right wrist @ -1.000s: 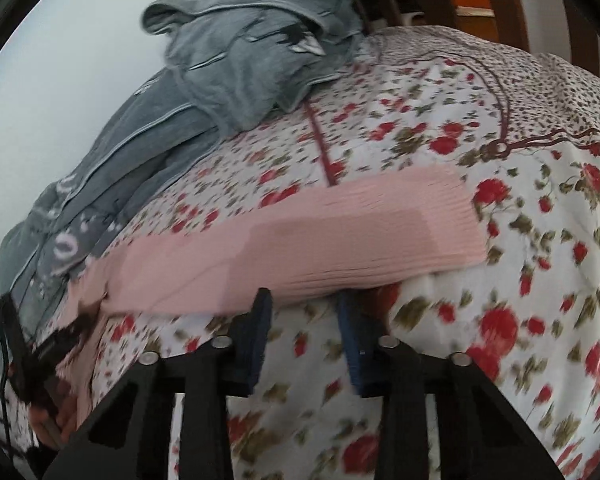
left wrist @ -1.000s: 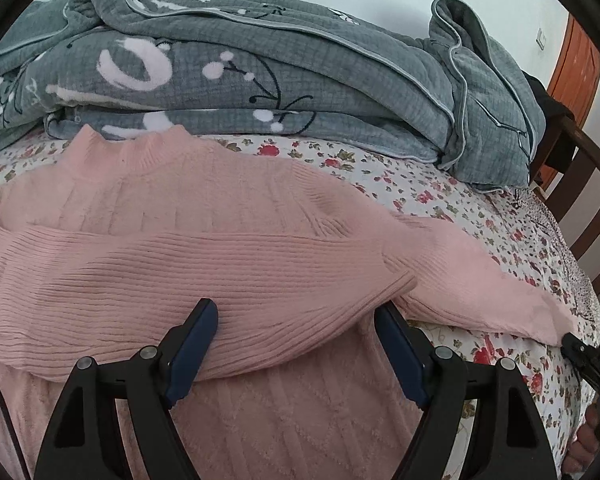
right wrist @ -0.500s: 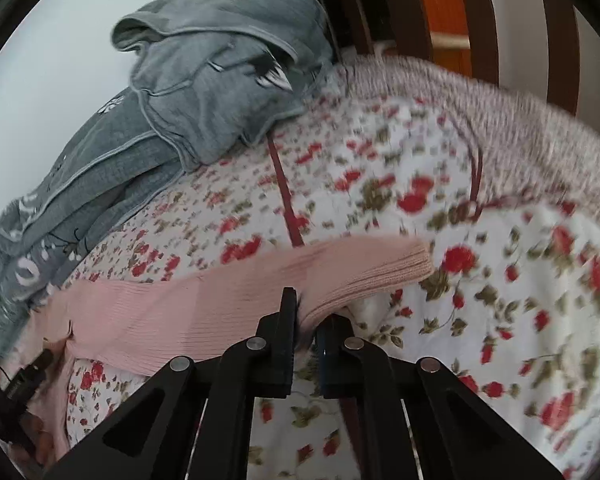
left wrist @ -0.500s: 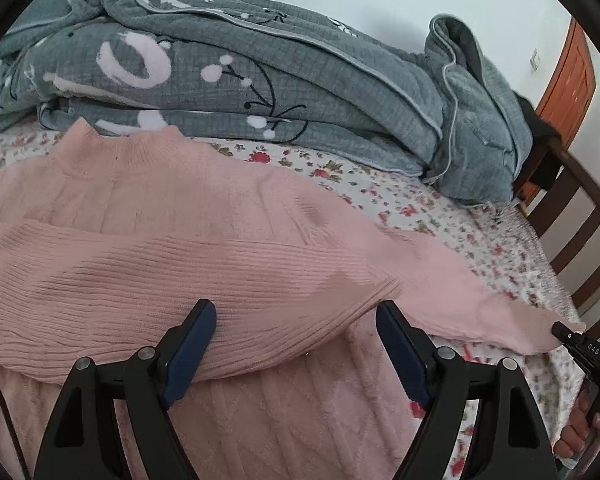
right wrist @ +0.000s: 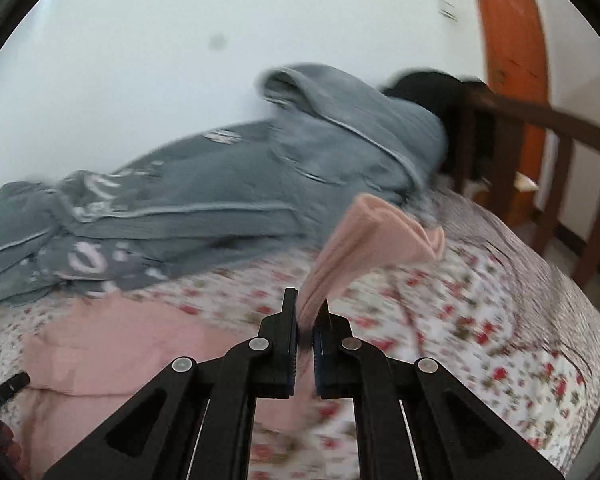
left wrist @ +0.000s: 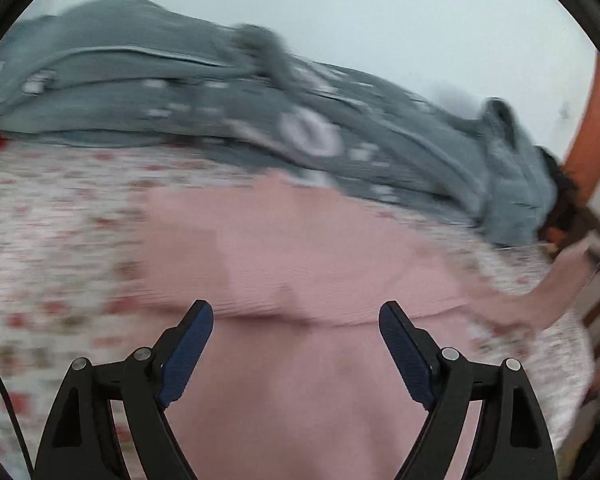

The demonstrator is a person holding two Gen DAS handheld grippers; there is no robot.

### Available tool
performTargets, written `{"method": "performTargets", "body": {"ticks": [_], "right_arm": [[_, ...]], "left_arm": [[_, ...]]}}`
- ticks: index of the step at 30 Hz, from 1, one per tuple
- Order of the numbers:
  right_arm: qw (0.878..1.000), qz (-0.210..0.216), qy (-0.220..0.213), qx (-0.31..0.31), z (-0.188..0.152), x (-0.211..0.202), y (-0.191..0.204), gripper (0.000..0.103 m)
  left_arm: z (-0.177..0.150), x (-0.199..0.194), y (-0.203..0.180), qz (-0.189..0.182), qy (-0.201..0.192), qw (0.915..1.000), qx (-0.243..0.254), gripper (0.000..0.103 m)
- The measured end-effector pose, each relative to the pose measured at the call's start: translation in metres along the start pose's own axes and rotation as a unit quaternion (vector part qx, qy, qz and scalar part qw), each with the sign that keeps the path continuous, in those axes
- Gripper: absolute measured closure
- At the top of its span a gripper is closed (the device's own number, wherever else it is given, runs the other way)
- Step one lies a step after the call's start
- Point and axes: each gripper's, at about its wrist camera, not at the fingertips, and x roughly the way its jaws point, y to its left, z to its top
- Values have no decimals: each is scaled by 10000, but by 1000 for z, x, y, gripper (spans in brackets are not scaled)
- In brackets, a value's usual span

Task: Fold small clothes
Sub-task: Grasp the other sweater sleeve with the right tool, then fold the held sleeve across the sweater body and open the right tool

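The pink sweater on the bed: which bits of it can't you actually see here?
- Left wrist view: pink sweater knit pattern lost to motion blur; its lower part cut off behind the open left claw.
- Right wrist view: the pinched sleeve runs down behind the right claw; body partly hidden by the claw's arms.

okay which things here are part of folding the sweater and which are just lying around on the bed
Part of the job: pink sweater; its sleeve, pinched in the right gripper; left gripper, open over the sweater.

Just lying about: grey quilt; floral bedsheet; wooden bed rail.
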Motion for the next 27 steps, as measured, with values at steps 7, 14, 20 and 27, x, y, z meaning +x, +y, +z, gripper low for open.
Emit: {"method": "performTargets", "body": {"ticks": [7,14,20,27], "right_arm": [[9936,582,-260,-934,6,-7,140,97],[9741,1367,-92,-1800,-19,0,283,97],[9520,2021,354,-2271,-73,4,378,97],[9344,2201,900,-2652,-128,31,431,97]], "left_arm": [[-35,-23,115,1187,66,9929,-68,19],[-58,-16,158,1191,150,9924,-272,18],[-66,-10,153,1233,127,9923,40,10],[-69,-14,156,1054,-12,9944,21,10]]}}
